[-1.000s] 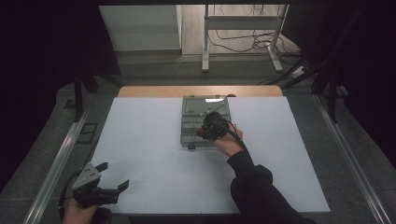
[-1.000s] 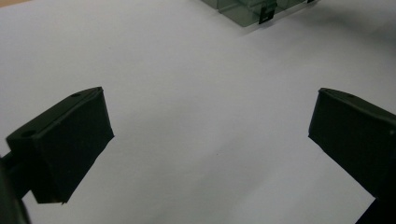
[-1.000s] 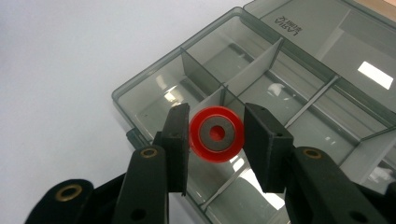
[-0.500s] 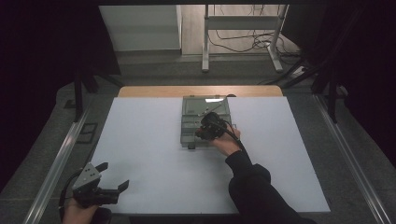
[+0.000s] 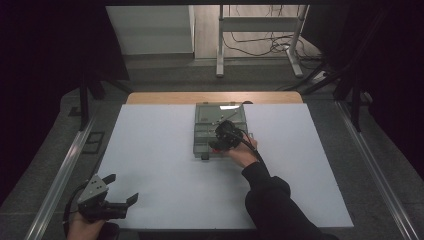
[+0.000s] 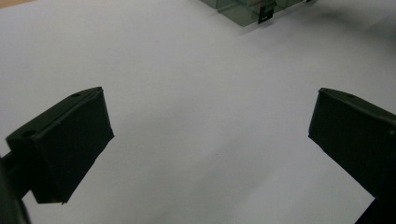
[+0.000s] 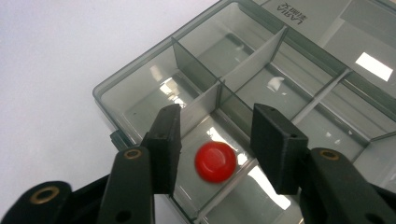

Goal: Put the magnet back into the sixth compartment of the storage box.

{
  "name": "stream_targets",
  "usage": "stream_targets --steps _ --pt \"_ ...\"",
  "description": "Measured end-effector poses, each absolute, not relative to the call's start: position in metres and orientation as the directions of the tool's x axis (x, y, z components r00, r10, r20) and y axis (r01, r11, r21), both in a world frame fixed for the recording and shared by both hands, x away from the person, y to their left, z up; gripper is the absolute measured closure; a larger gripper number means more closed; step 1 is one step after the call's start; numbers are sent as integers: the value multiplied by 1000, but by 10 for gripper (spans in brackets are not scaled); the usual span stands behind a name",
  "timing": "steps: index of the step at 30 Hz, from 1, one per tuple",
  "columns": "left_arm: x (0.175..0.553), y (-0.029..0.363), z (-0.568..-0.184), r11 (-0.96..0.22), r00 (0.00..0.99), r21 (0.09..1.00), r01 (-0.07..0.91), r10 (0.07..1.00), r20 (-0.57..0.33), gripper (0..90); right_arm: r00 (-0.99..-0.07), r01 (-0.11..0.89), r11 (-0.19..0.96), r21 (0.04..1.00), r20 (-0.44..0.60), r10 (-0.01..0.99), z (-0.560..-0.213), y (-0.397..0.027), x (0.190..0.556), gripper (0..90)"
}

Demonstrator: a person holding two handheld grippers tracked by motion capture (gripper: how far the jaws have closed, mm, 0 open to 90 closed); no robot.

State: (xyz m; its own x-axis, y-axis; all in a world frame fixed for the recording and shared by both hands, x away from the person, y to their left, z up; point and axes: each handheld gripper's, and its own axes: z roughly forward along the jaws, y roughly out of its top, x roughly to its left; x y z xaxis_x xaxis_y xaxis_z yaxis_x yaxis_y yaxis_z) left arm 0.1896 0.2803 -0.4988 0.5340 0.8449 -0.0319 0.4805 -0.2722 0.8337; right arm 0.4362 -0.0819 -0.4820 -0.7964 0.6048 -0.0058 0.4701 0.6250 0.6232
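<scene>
A clear grey compartment box [image 5: 205,131] lies open at the middle back of the white table; its corner [image 6: 236,11] is at the top of the left gripper view. A round red piece [image 7: 215,161] lies in a near compartment of the box [image 7: 140,100]. My right gripper [image 5: 216,145] [image 7: 217,119] hangs over that compartment. Its jaws have just been opening, and they stand either side of the red piece with a gap on both sides. My left gripper [image 5: 122,187] [image 6: 210,126] rests open at the table's near left corner, with nothing between its fingers.
The white table top [image 5: 160,165] spreads wide around the box, with a wooden strip [image 5: 165,97] along its far edge. Metal rails [image 5: 60,175] run down both sides. A black latch [image 6: 267,11] sticks out at the box's near edge.
</scene>
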Motion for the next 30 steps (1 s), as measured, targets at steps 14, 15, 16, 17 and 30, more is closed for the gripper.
stream_targets --steps 14,15,16,17,30 --pt "190 280 -499 -276 534 832 480 845 -28 1 -786 475 595 648 9 618 -475 -90 430 400" --pt "190 280 -499 -276 534 832 480 845 -28 1 -787 479 592 648 18 617 -474 -91 429 393" --pt "190 280 -499 -276 534 832 480 845 -28 1 -787 479 592 648 18 617 -474 -91 429 393" --pt "190 280 -499 -276 534 832 481 845 -28 1 -785 480 592 648 17 619 -474 -92 429 391" --pt "190 280 -499 -276 534 832 481 845 -28 1 -802 459 599 656 17 597 -467 -97 417 317"
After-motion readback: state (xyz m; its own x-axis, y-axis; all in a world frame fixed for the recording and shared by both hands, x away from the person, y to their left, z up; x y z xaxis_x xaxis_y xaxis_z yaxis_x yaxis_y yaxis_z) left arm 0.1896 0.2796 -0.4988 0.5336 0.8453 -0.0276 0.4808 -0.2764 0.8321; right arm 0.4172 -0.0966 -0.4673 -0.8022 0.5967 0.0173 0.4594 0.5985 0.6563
